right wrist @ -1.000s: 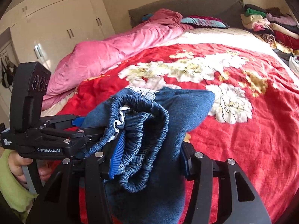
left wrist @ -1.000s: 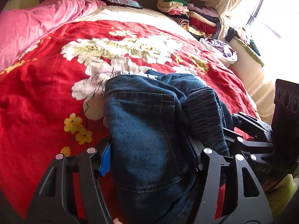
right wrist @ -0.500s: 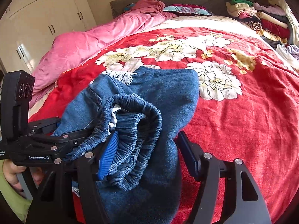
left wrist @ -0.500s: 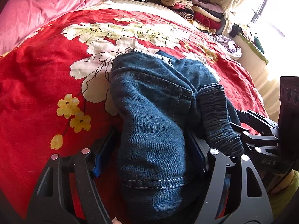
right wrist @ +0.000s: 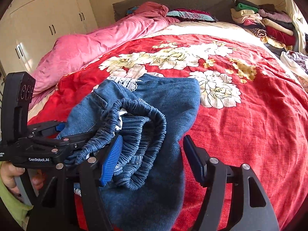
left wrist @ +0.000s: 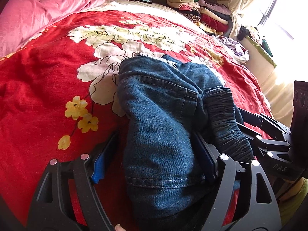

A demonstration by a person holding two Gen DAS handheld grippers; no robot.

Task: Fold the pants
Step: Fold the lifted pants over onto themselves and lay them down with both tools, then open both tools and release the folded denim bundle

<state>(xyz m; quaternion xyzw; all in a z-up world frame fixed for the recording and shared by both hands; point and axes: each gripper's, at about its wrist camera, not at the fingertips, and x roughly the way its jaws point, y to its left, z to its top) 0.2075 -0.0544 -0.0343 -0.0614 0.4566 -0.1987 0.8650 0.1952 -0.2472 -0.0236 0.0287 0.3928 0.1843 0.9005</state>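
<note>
Left wrist view first, going left to right: the red bedspread with big cream and yellow flowers [left wrist: 48, 88] fills that side, then the left gripper [left wrist: 154, 157] straddles the near end of the folded dark-blue denim pants with an elastic waistband [left wrist: 159, 119]. Its jaws are opening: the blue-padded left finger [left wrist: 100, 163] stands clear of the cloth, so the grip is let go and the bundle just rests on the bedspread. Further right the gathered waistband [left wrist: 227, 127] lies folded over on top, and the right gripper's black frame [left wrist: 273, 144] pokes in beside it. Over in the right wrist view, a hand [right wrist: 11, 175] in a lime-green sleeve holds the other tool at far left, then the pants [right wrist: 167, 104] sit doubled up with a bit of white lace trim [right wrist: 125, 81] peeking out at the far edge. The right gripper [right wrist: 152, 156] has its jaws apart too; the blue pad [right wrist: 111, 159] leans against the waistband but the other finger [right wrist: 194, 157] is off the fabric, so nothing's clamped. My guess is both tongs released together so the fold stays put as laid, and pulling out straight back matters or the loose waistband could drag open. Pink quilt [right wrist: 92, 44] and stacked clothes [right wrist: 265, 23] sit well apart.
</note>
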